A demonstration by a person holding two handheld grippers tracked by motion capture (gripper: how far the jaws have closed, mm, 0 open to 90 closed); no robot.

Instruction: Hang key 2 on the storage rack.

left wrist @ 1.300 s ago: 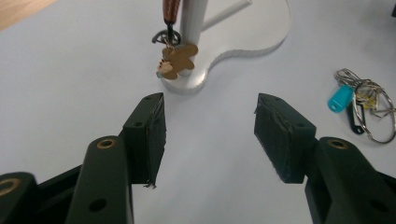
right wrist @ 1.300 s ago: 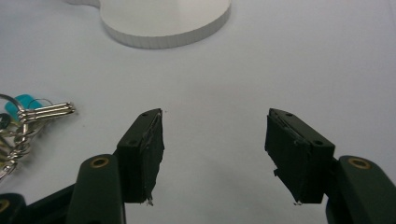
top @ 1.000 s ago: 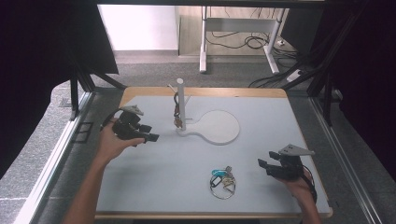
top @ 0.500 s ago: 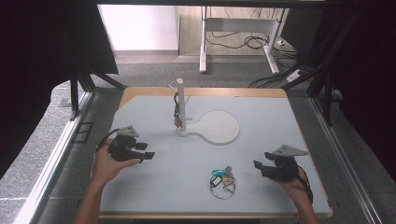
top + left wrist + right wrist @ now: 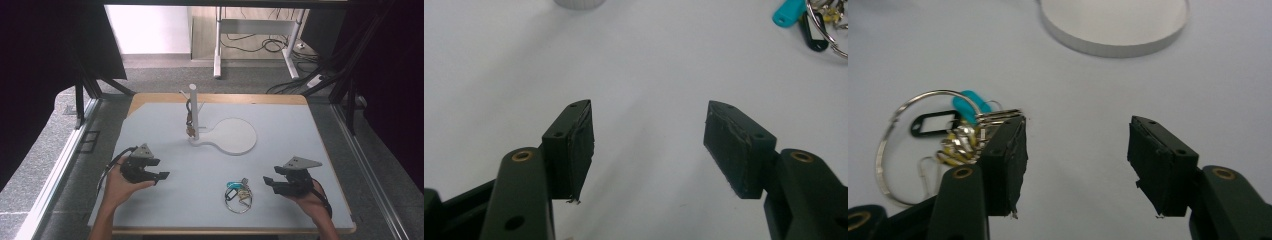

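Keys [image 5: 238, 192] on their big wire ring lie flat on the white table [image 5: 300, 135] in my high view, near the front edge, between my two grippers. My right gripper [image 5: 272, 183] sits just beside them, apart; my left gripper [image 5: 161, 176] is well off to the other side. A second bunch [image 5: 190, 120] hangs on the white stand [image 5: 194, 112] farther back.

From the left gripper view, its jaws have just been opening — wide now, bare table between them, the keys [image 5: 809, 22] far off at the top corner.

From the right gripper view, jaws wide and empty — the keys [image 5: 955, 137] lie beside and partly behind one black jaw, outside the gap.
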